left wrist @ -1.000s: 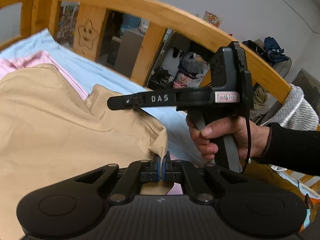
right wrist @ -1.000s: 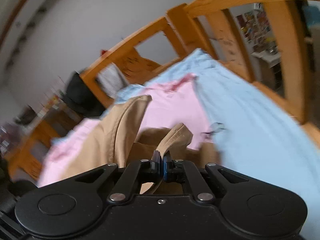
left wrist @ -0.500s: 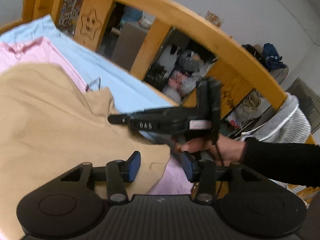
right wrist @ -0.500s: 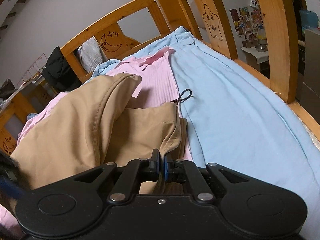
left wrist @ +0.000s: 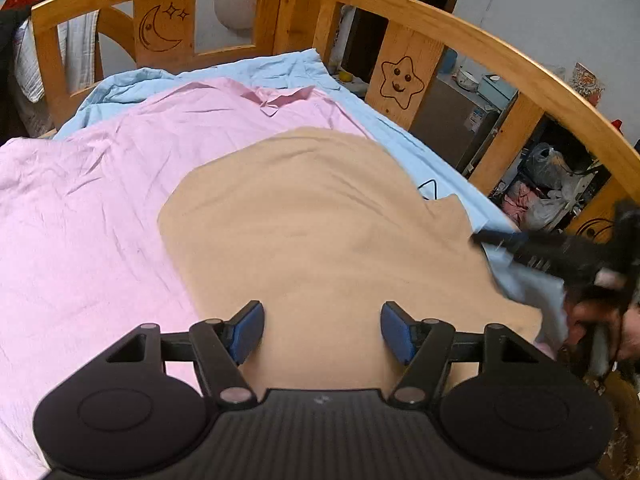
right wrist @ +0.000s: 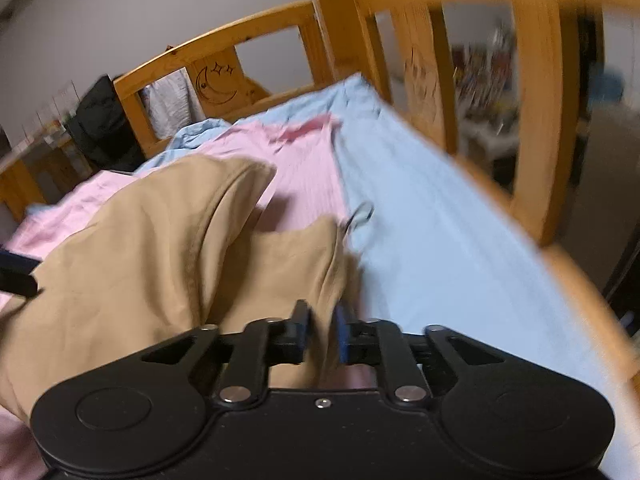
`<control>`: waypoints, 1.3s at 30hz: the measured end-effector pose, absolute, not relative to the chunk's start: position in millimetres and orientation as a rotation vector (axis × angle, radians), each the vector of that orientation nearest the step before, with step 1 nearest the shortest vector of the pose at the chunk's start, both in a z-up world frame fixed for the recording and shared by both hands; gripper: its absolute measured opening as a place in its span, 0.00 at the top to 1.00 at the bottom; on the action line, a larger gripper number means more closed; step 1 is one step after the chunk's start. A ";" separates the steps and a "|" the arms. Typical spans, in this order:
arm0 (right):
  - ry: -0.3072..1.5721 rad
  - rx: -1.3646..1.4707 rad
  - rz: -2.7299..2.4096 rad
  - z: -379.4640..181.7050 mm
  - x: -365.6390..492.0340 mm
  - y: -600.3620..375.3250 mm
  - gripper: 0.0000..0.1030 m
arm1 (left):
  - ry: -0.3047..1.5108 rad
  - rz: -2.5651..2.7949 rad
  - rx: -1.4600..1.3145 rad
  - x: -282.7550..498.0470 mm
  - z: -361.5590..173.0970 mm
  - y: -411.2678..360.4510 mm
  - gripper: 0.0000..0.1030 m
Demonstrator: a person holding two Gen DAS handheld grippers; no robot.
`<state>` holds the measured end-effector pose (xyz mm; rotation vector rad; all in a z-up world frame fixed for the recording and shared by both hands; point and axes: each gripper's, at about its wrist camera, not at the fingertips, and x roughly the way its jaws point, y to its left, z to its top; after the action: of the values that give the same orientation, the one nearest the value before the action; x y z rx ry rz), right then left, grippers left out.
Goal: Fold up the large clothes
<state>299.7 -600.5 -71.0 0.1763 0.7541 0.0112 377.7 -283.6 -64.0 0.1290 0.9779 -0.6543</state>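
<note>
Tan garment spread flat on pink sheet. Left claw wide apart above it. Right claw narrowly parted, tan fold between pads; blurred.

Tan garment, pink sheet, pale-blue bedsheet.

The left gripper has its jaws spread wide, holding nothing. The right gripper is slightly parted, its image blurred.
</note>
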 end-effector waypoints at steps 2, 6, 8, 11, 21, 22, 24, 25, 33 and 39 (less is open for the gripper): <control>0.689 0.053 -0.018 -50.7 302.4 -589.9 0.75 | 0.965 -0.667 0.168 374.0 -66.8 -289.5 0.26; 0.594 -0.051 0.093 -22.2 338.6 -561.4 0.74 | 0.933 -0.684 0.232 363.4 -69.8 -297.2 0.23; 0.581 -0.042 0.199 -19.7 365.6 -543.0 0.75 | 0.929 -0.691 0.242 361.2 -72.5 -294.9 0.23; 0.610 -0.031 0.336 -31.8 405.3 -517.2 0.76 | 0.922 -0.701 0.263 357.3 -78.2 -295.5 0.22; 0.806 -0.066 0.354 -117.7 438.7 -510.1 0.77 | 0.835 -0.711 0.334 351.4 -98.6 -311.3 0.22; 0.808 -0.062 0.354 -116.7 439.5 -511.0 0.77 | 0.836 -0.716 0.334 351.9 -97.2 -310.8 0.22; 0.803 -0.086 0.347 -110.9 439.1 -506.6 0.77 | 0.858 -0.733 0.293 355.4 -89.7 -302.6 0.23; 0.791 -0.098 0.339 -104.4 436.3 -505.3 0.76 | 0.874 -0.738 0.248 357.7 -84.8 -294.6 0.24; 0.624 -0.077 0.371 -28.5 386.4 -498.7 0.75 | 1.001 -0.648 0.081 359.7 -64.3 -221.9 0.20; 0.701 -0.148 0.506 -34.4 358.3 -463.9 0.71 | 1.076 -0.629 -0.045 365.2 -83.7 -208.4 0.16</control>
<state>358.3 -463.9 -34.4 -0.1482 0.7011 0.5058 365.2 -208.4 -83.7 -0.0446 1.0759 -0.6294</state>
